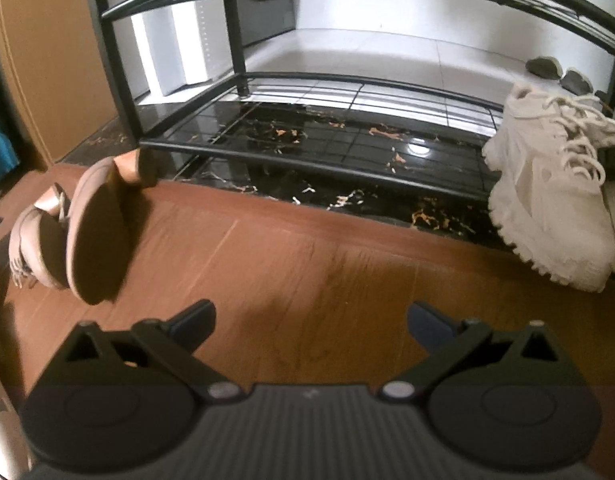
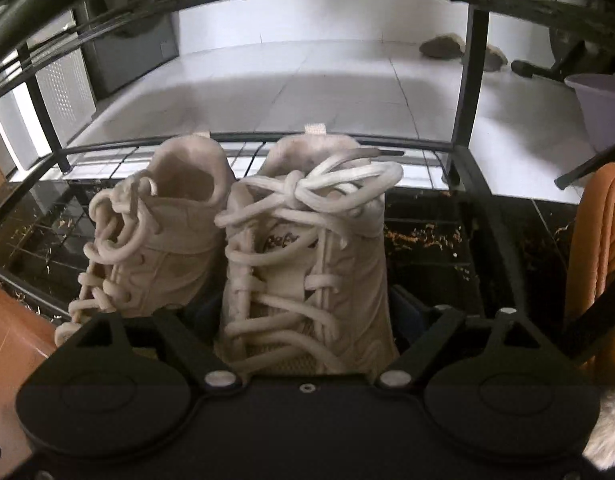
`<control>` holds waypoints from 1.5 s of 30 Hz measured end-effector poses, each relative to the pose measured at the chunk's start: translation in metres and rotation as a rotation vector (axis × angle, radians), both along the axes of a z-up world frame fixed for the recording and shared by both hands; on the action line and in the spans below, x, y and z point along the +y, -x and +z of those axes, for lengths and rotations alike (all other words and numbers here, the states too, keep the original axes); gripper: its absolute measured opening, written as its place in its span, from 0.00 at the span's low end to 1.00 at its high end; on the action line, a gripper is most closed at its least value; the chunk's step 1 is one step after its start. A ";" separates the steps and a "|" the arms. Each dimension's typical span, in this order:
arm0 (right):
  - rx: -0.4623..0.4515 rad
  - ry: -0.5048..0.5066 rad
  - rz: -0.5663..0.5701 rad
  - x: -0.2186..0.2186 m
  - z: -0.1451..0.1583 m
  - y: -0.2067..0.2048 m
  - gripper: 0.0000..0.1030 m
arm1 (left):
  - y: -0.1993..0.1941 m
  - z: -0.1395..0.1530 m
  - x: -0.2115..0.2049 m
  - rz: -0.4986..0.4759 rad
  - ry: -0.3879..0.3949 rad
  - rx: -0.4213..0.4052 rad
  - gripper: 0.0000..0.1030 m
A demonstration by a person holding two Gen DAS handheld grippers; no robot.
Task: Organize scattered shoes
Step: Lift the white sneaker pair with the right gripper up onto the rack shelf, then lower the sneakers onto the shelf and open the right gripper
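Note:
My left gripper point(image 1: 311, 322) is open and empty, low over the brown wooden floor point(image 1: 307, 260) in front of the black wire shoe rack point(image 1: 307, 152). A pair of pink sandals point(image 1: 87, 224) lies on its side to the left of it. A white chunky sneaker point(image 1: 547, 184) rests on the right end of the rack's bottom shelf. In the right wrist view, my right gripper point(image 2: 307, 312) has its jaws on either side of a white laced sneaker point(image 2: 307, 264); its fingertips are hidden behind the shoe. The matching sneaker point(image 2: 155, 240) stands beside it on the bottom shelf point(image 2: 427, 240).
A cardboard box point(image 1: 47, 60) stands left of the rack. Behind the rack are white floor tiles, grey slippers point(image 1: 555, 70) and a pale basin point(image 2: 599, 108). An orange cushion-like object point(image 2: 599, 240) sits at the right. Upper rack shelves arch overhead.

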State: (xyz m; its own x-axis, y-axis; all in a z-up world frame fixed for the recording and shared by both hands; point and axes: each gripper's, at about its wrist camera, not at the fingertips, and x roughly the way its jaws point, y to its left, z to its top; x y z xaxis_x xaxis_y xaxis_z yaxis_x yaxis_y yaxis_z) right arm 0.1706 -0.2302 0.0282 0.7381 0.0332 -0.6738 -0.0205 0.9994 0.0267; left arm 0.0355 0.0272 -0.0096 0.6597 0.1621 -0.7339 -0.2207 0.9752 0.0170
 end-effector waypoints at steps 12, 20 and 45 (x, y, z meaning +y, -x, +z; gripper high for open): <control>-0.285 0.085 -0.127 -0.022 0.010 0.004 0.72 | 0.003 0.008 0.001 -0.013 0.043 -0.043 0.99; -0.307 0.101 -0.205 -0.045 -0.020 -0.030 0.74 | -0.002 0.003 0.000 -0.014 0.060 -0.040 0.99; -0.048 0.036 0.050 0.102 -0.010 0.003 0.89 | 0.006 0.016 0.009 0.021 0.073 -0.071 0.99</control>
